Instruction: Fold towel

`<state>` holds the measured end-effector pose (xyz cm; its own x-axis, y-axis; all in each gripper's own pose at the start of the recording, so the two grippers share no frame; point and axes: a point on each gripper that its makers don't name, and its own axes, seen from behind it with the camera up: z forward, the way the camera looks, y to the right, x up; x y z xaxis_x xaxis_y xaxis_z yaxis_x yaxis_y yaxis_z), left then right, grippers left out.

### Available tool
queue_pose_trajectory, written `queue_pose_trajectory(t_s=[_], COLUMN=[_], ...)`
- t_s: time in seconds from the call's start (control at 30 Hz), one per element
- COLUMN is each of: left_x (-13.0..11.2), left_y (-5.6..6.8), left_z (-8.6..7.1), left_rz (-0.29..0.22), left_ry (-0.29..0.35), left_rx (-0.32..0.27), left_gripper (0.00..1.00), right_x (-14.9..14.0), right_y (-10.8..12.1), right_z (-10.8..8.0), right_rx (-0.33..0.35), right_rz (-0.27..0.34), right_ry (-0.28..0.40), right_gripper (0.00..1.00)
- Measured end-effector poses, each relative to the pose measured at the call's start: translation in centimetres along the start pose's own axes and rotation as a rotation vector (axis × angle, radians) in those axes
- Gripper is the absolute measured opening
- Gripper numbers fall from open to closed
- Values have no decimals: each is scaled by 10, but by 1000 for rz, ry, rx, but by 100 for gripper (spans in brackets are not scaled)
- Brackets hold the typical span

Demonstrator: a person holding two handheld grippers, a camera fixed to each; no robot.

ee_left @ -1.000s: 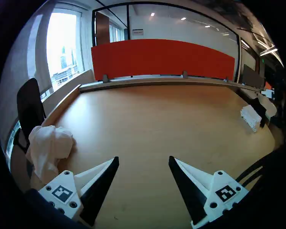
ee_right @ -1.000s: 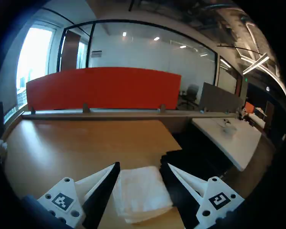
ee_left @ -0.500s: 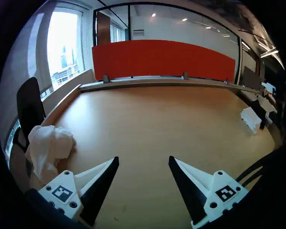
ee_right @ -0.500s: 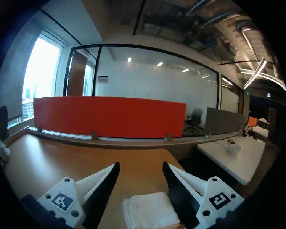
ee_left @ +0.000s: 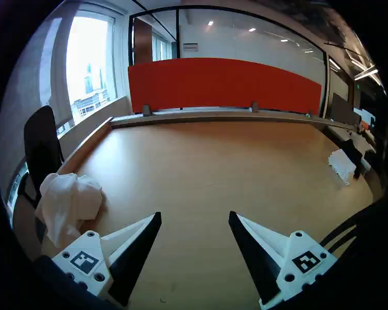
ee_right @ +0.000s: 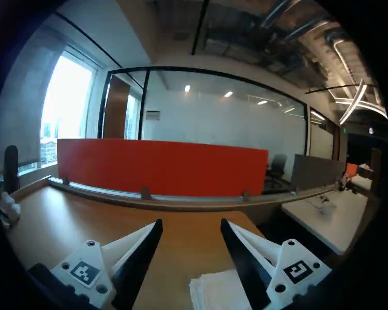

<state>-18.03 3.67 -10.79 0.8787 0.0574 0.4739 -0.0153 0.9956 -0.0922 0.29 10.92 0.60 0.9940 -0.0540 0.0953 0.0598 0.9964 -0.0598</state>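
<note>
My left tool (ee_left: 194, 214) and right tool (ee_right: 190, 222) both stand apart and empty, so I'd swing left to the crumpled towel (ee_left: 67, 204) at the worktop (ee_left: 209, 165) edge (folded stack (ee_right: 214, 292) lies below the right one), pinching a corner rather than the bunch.

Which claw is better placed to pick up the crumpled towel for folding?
Left. The crumpled towel lies close beside the open left claw, near the table edge. The right claw, also open, sits above the folded towel, and the crumpled one looks far off from it.
</note>
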Motion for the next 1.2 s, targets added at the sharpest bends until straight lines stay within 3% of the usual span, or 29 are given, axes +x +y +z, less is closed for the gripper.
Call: queue_pose_trajectory(t_s=[0.3, 0.7, 1.2], left_x=[6, 13, 34], left_y=[-3, -7, -13], left_z=[0, -1, -3], left_rz=[-1, 0, -4], left_ry=[16, 35, 89], left_rx=[0, 0, 4], left_gripper=[97, 97, 97], right_x=[22, 28, 34], right_y=[-41, -84, -102], right_z=[-2, -2, -1], right_rx=[60, 104, 120], right_rz=[29, 37, 60], right_ry=[36, 49, 49], right_gripper=[87, 92, 96])
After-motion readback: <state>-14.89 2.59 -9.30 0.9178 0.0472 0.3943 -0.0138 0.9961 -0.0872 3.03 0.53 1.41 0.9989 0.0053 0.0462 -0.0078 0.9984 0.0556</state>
